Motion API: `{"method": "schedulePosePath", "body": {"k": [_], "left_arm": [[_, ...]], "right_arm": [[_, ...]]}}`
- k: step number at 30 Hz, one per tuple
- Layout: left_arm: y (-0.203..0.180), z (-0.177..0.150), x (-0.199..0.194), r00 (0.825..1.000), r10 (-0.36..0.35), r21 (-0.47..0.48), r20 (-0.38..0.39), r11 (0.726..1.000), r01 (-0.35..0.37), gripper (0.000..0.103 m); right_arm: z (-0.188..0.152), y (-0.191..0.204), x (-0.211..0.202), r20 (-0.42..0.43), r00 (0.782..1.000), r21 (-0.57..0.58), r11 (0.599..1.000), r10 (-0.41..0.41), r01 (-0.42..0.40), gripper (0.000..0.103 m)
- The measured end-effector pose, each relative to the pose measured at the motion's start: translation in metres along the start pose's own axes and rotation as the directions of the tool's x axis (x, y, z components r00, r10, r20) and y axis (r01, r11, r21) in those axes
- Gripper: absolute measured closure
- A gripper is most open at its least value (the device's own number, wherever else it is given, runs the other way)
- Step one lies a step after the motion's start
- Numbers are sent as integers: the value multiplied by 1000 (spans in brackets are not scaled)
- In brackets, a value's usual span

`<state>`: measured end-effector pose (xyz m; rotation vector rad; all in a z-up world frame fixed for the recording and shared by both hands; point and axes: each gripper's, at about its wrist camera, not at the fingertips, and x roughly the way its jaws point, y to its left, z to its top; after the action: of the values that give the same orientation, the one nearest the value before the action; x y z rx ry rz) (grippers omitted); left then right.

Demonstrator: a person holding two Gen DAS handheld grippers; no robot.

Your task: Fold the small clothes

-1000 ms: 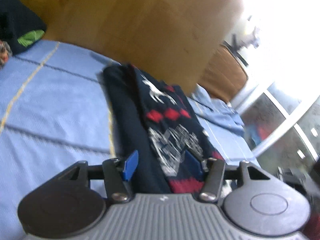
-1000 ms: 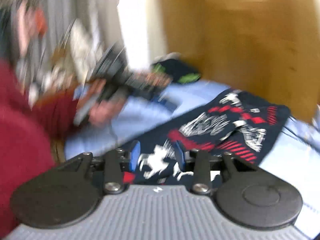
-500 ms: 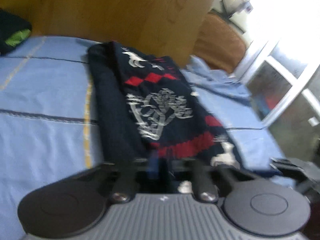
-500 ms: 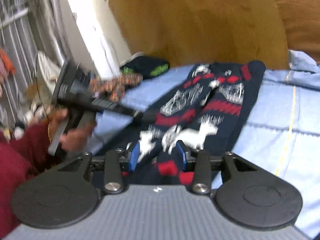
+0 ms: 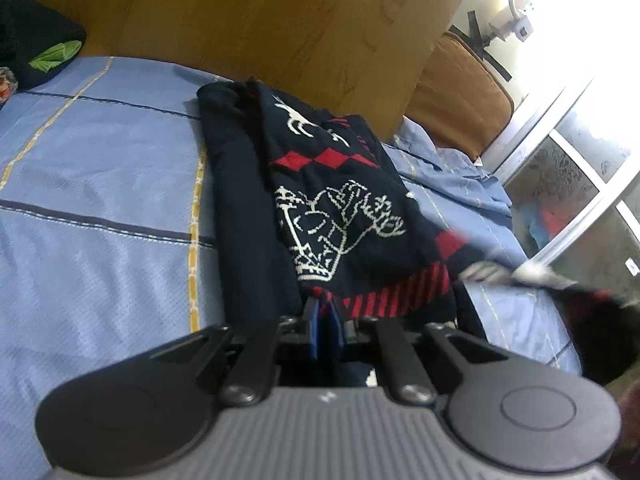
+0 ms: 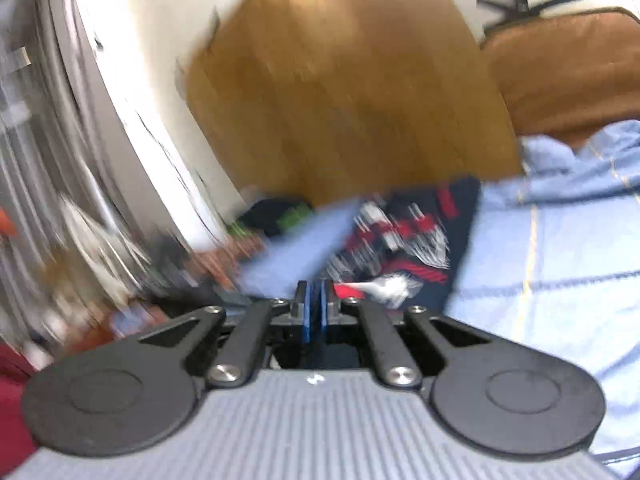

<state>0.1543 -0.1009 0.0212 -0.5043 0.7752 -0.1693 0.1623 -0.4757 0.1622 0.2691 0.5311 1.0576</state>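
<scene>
In the left wrist view, a dark bundle (image 5: 36, 36) with a green patch sits at the far left edge of the bed (image 5: 100, 184), which wears a light blue sheet crossed by dark and yellow lines. To its right the sweater (image 5: 320, 208), navy with white deer and red diamonds, lies lengthwise on the sheet, its far end against the wooden headboard (image 5: 260, 20). The near hem, striped red, meets the left claw (image 5: 323, 320), whose blue pads are pinched together on that hem, so the left claw is holding the sweater. Further right the hem stretches off in a blur toward the lower right corner. A brown cushion (image 5: 460, 92) leans beside the headboard, and a window (image 5: 580, 184) fills the right side.

The right wrist view is heavily blurred. At far left is a red sleeve (image 6: 12, 400); a hand (image 6: 224, 260) shows behind the claw. In the middle the right claw (image 6: 315, 304) has its pads pressed narrow together; whether cloth is caught between them I cannot tell, though the sweater (image 6: 404, 240) lies just beyond the tips. Blue sheet spreads to the right.
</scene>
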Motion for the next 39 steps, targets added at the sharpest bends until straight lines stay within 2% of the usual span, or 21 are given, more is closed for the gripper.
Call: {"method": "schedulePosePath", "body": {"k": [2, 5, 7, 9, 10, 12, 13, 16, 19, 21, 24, 26, 29, 31, 33, 34, 36, 37, 39], "left_arm": [[0, 1, -6, 1000, -4, -2, 15, 1000, 4, 94], [0, 4, -19, 998, -10, 0, 63, 1000, 10, 93], [-2, 6, -26, 996, -12, -2, 84, 1000, 12, 91], [-5, 9, -30, 996, -9, -1, 91, 1000, 9, 89], [-8, 10, -31, 996, -11, 4, 91, 1000, 11, 89], [-14, 14, -30, 996, -25, 23, 87, 999, 23, 87], [-19, 15, -29, 996, -33, 31, 85, 999, 31, 87], [-32, 19, -19, 994, -91, 55, 62, 995, 87, 87], [-42, 19, -4, 991, -129, 65, 32, 990, 127, 86], [-47, 18, 5, 992, -123, 65, 18, 990, 121, 85], [-50, 27, 11, 996, -90, 63, 29, 994, 88, 77], [-59, 38, 17, 997, -57, 98, 51, 994, 52, 62], [-78, 51, 41, 999, -17, 188, 44, 982, 9, 52], [-89, 54, 61, 999, 22, 244, 35, 969, -30, 53], [-94, 56, 77, 990, 119, 289, 79, 947, -137, 84], [-86, 59, 81, 987, 133, 261, 89, 953, -152, 88], [-56, 65, 72, 995, 43, 98, 95, 994, -52, 89], [-39, 64, 61, 992, 3, 18, 128, 1000, -5, 89], [-16, 59, 43, 980, -8, -73, 198, 997, 23, 89]], "right_arm": [[2, 14, -3, -25, 996, -12, 996, 83, -83, 95], [-18, 33, 25, -164, 972, -26, 984, 168, -174, 94], [-46, 39, 59, -302, 945, -53, 988, 125, -148, 90], [-72, 37, 90, -424, 905, -117, 991, 15, -71, 86], [-77, 35, 94, -432, 902, -132, 989, 3, -67, 86], [-67, 32, 87, -398, 917, -108, 990, 36, -86, 70], [-59, 31, 79, -360, 932, -111, 990, 43, -88, 67], [-31, 26, 62, -233, 972, -128, 990, 28, -59, 66], [-13, 15, 65, -127, 991, -131, 991, -51, 34, 65], [-2, 5, 77, -91, 989, -124, 986, -119, 107, 65], [16, -18, 103, -84, 974, -97, 975, -209, 201, 64], [25, -32, 116, -93, 969, -50, 973, -230, 226, 63], [26, -62, 133, -96, 963, 14, 967, -251, 254, 63], [26, -74, 145, -95, 960, 51, 962, -262, 268, 63], [26, -85, 154, -100, 955, 91, 953, -278, 287, 65], [27, -84, 154, -106, 954, 102, 951, -280, 291, 65], [30, -83, 162, -115, 957, 103, 955, -265, 277, 65], [32, -78, 164, -115, 958, 83, 958, -263, 273, 65], [35, -66, 176, -122, 958, 11, 965, -258, 262, 65]]}}
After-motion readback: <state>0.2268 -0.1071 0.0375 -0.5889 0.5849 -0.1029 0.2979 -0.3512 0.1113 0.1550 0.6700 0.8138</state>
